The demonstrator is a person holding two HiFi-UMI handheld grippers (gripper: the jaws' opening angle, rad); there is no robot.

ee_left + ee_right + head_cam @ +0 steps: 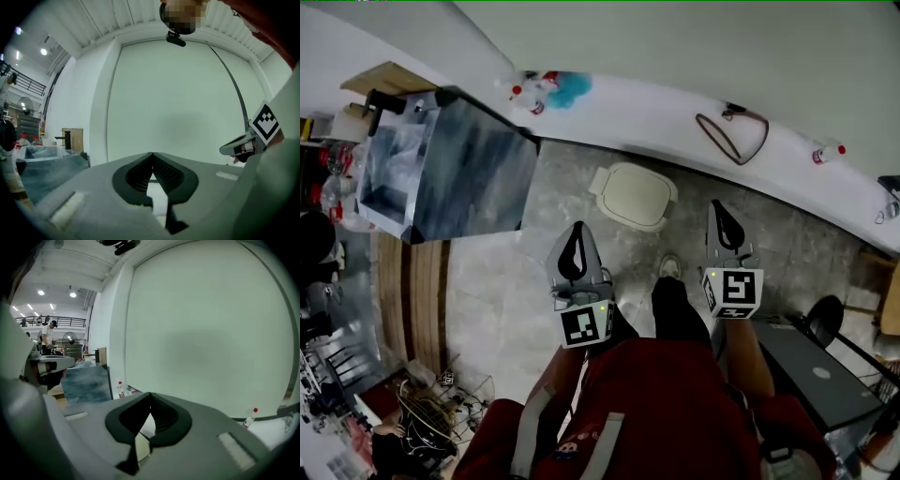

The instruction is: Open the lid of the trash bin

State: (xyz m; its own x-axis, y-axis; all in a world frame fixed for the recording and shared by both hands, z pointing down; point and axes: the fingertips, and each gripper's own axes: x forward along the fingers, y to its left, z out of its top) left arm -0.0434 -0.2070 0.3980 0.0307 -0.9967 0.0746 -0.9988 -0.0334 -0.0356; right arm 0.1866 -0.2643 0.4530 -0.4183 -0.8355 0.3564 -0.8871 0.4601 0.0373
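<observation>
The trash bin (635, 195) sits at one o'clock from my left gripper (578, 230), ten o'clock from my right gripper (717, 208). Left looks nearer. Both are pressed together, empty.

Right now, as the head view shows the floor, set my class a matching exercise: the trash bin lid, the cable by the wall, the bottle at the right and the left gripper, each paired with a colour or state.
Things
1. trash bin lid
2. cable
3. bottle at right
4. left gripper

Colour or state
A. red cap
B. shut, nothing between the jaws
C. cream, closed
D. brown, lying in a loop

Pairs: 1-C, 2-D, 3-A, 4-B
</observation>
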